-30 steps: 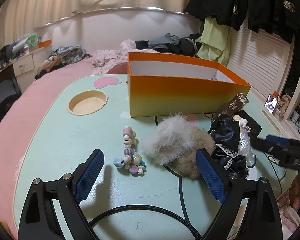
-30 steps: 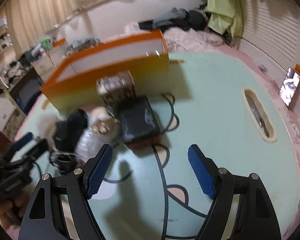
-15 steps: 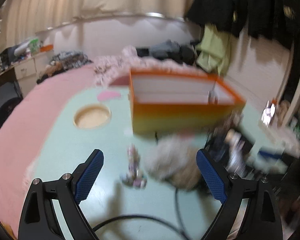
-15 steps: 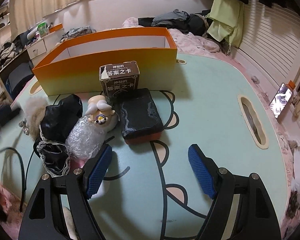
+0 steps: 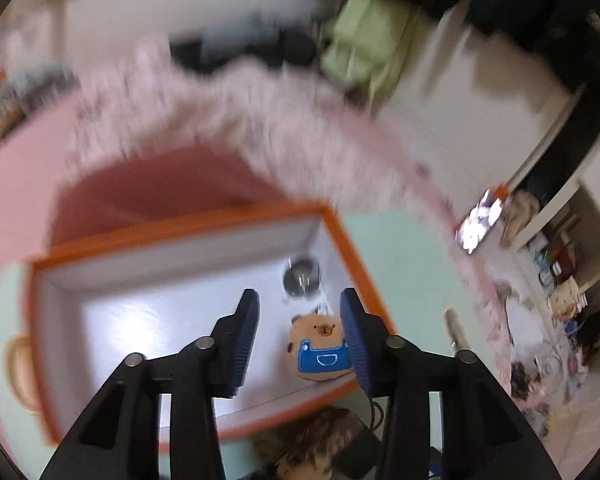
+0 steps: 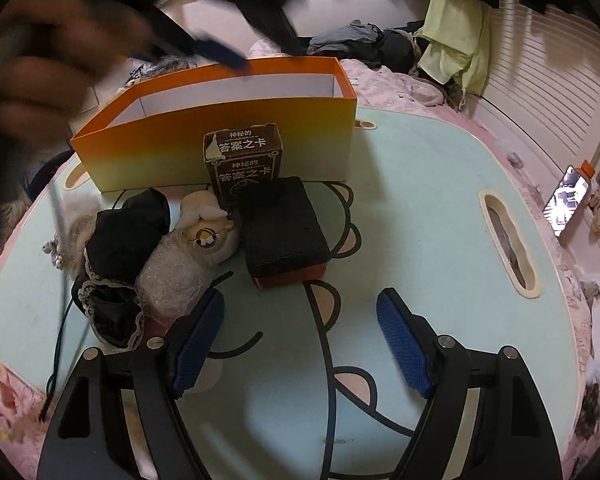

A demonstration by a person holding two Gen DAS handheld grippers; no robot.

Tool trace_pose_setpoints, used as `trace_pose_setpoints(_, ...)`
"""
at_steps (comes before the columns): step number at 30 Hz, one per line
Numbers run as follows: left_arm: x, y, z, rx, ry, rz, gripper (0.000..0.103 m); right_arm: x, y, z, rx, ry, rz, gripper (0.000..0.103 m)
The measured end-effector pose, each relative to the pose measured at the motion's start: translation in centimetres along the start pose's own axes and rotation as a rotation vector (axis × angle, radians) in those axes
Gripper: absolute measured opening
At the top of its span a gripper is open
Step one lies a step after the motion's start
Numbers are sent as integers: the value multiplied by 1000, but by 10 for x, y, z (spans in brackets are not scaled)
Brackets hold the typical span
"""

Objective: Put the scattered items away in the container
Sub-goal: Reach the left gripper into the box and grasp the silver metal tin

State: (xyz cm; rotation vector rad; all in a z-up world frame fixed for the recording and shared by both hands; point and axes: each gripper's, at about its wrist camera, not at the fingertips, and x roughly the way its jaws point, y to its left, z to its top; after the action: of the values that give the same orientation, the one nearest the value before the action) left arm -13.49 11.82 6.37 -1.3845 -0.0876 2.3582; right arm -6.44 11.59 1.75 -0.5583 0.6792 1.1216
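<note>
left gripper [image 5: 298,322] now above orange box [image 5: 352,240] rim, jaws narrowed, empty; right gripper [image 6: 300,320] apart.

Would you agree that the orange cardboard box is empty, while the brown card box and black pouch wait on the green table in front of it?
Not quite: the orange cardboard box is not empty. The left wrist view shows a tan plush toy with a blue bib and a round silvery object inside. The brown card box and black pouch do wait on the green table.
</note>
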Motion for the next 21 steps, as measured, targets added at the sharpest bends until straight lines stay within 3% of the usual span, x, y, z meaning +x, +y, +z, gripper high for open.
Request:
trace_pose_setpoints(5,34,-1,1,-4,46,76,40,0,-3,0,3,-5,23,79)
trace_pose_setpoints(12,47,-3,19,-73,80,8,45,1,-2,-1,-14,-7,28,79)
trace_pose_setpoints(14,53,-3,21,-66,95,31,41,1,-2,-1,-17,-7,29,79)
trace_pose_setpoints(15,56,-3,23,-64,104,31,31,1,-2,-2,-17,-7,32,79)
trace_pose_setpoints(16,56,-3,23,-54,101,38,28,1,-3,-2,-16,-8,35,79)
trace_pose_setpoints(21,43,3,22,-41,41,56,28,-1,-4,-3,-12,-11,51,80)
